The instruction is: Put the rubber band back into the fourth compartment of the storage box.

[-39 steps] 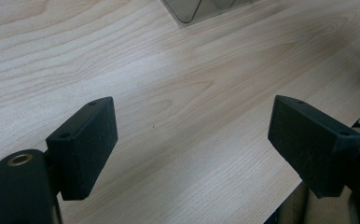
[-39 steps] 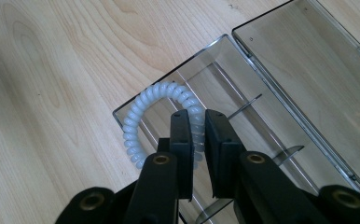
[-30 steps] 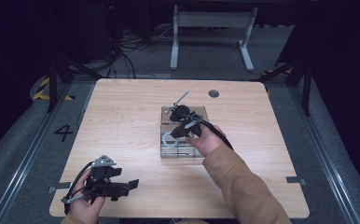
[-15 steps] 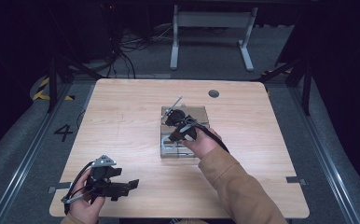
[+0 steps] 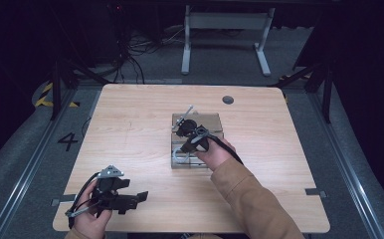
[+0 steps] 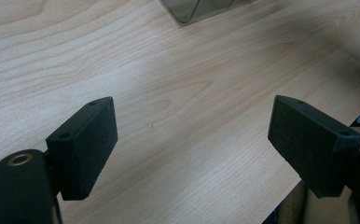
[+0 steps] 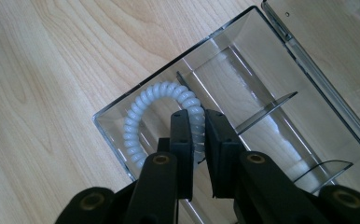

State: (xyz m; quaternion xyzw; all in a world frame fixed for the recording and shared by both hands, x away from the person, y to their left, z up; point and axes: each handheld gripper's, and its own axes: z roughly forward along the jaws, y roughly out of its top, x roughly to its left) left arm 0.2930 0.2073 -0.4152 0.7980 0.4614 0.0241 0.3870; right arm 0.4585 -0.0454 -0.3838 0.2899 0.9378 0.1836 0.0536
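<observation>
My right gripper (image 7: 197, 140) has its jaws nearly closed, pinching a white coiled cord (image 7: 155, 100) inside the clear divided box (image 5: 197, 142) at the table's (image 5: 130, 124) centre. My left gripper (image 6: 192, 154) rests near the table's 7 o'clock corner, jaws wide apart, empty. Since a second ago, the right hand (image 5: 215, 154) has drawn slightly toward 6 o'clock; the left gripper is unchanged.

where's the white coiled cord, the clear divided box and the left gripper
white coiled cord (image 7: 143, 99): right gripper view, top of its arc
clear divided box (image 7: 266, 108): right gripper view, an inner divider
left gripper (image 5: 143, 196): high view, between its fingertips
</observation>
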